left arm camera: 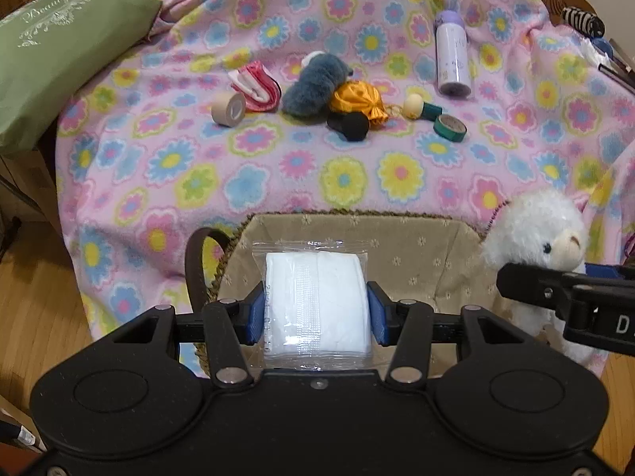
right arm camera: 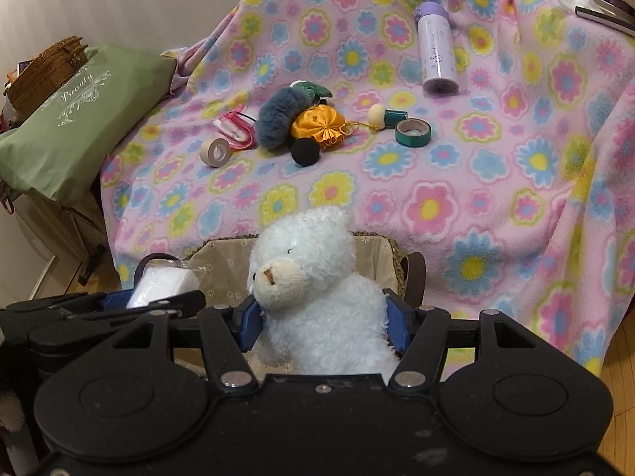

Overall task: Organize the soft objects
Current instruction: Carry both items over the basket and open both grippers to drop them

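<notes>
Flowered pink fleece (left arm camera: 357, 182) covers the furniture, with small items scattered toward twelve o'clock. Over the lined basket (left arm camera: 416, 246) at six o'clock, the left gripper (left arm camera: 317, 309) is clamped on a wrapped white pad pack (left arm camera: 315, 297). At its three o'clock, the right gripper (right arm camera: 323, 319) squeezes a white plush bear (right arm camera: 317, 277) (fingers only partly closed).

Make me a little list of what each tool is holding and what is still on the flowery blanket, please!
left tool: shut on the white pad sealed in clear plastic, over the basket
right tool: shut on the fluffy white teddy bear
basket: woven basket with beige flowered lining, in front of the blanket; bottom hidden
pink flowery fleece blanket: grey furry toy, orange satin pouch, black pom-pom, beige tape roll, green tape roll, purple-capped white bottle
</notes>
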